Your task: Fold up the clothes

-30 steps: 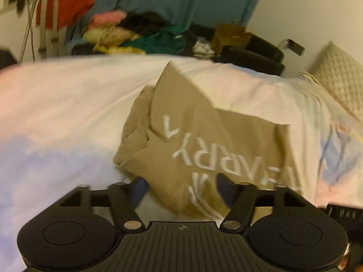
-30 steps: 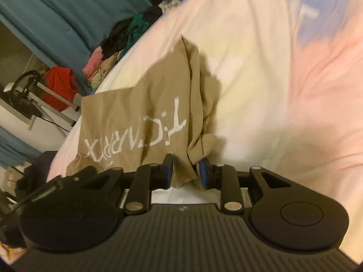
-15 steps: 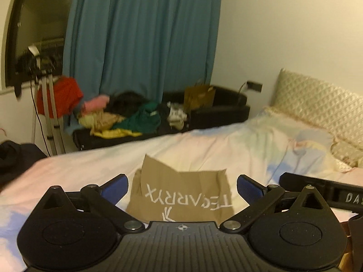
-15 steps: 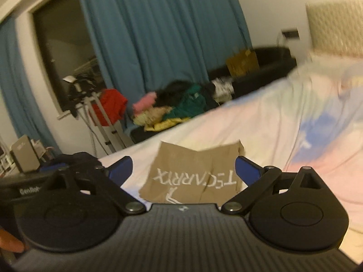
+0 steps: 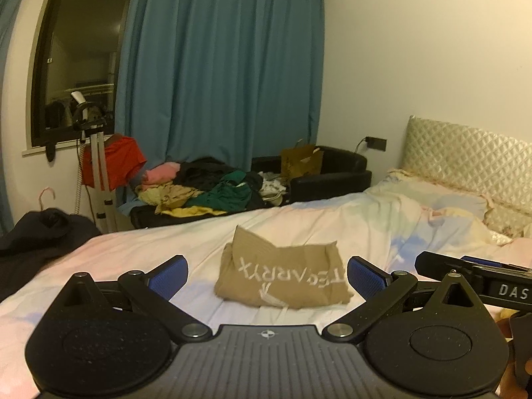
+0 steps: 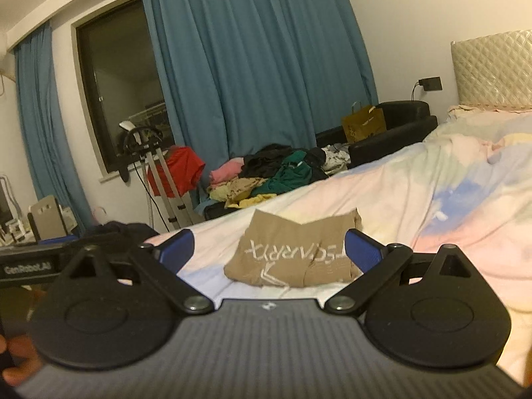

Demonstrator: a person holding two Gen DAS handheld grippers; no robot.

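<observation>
On the bed (image 5: 126, 252), midway across the pastel sheet, the tan shirt (image 5: 282, 276) lies folded into a compact packet, white lettering up, with one back corner poking up a little. It looks finished, or close to it; at most that corner may want flattening. Neither tool touches it. The left gripper (image 5: 267, 274) hangs above the near edge of the bed with its blue-padded fingers (image 5: 168, 274) spread wide and nothing between them, and the right gripper (image 6: 269, 249) is likewise wide open and empty, both facing the shirt from just short of it.

What is left, judging by the room, is the heap of clothes (image 5: 206, 186) beyond the far edge of the bed: pink, black, green and yellow pieces, unfolded.

Across the room from left to right: a dark garment (image 5: 43, 229) at the bed's left edge, a dark window (image 5: 76, 50), a stand (image 5: 96, 166) with a red cloth (image 5: 116, 163) over it, blue curtains (image 5: 219, 66), the heap, a black sofa (image 5: 335, 173) holding a brown paper bag (image 5: 301, 159), a wall socket (image 5: 375, 143), then the quilted headboard (image 5: 465, 159) above rumpled bedding.
</observation>
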